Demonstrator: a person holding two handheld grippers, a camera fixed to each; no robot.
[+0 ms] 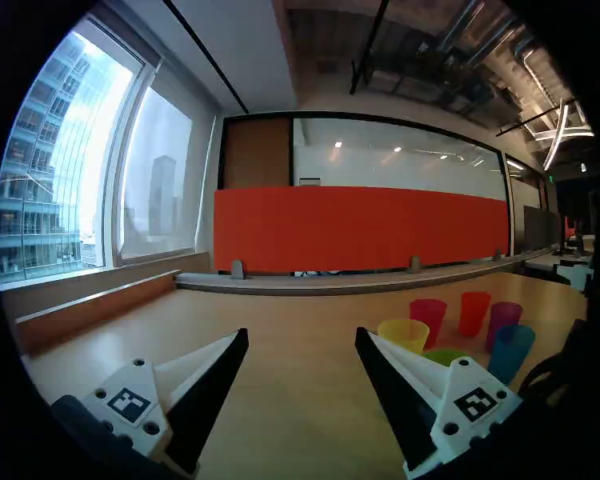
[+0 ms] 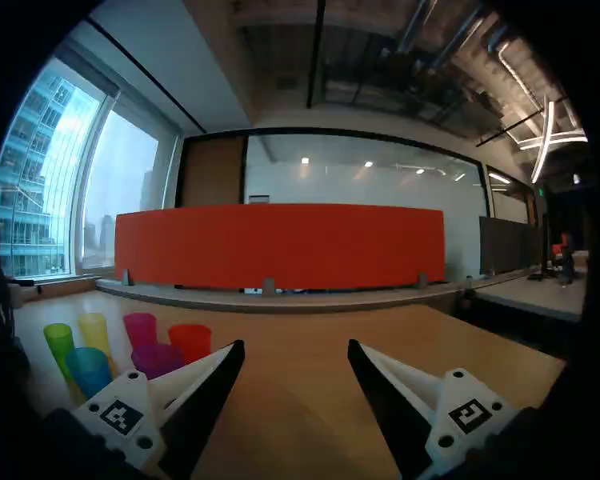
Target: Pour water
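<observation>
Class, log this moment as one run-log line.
left gripper: open, empty | right gripper: open, empty | coloured cups: grouped on table, untouched | pouring: not begun

1. Six cups: yellow cup (image 1: 404,334), green cup (image 1: 446,356), blue cup (image 1: 510,352), purple cup (image 1: 504,318), orange cup (image 1: 474,312), crimson cup (image 1: 428,314).
2. The table (image 1: 300,400) is pale wood.
3. The partition panel (image 1: 356,228) is plain orange-red.
4. The left gripper (image 1: 302,332) and right gripper (image 2: 294,344) are white with black inner faces and black-and-white square markers.

Daylight glares through the window (image 1: 60,160); edges bend, right side dim.
</observation>
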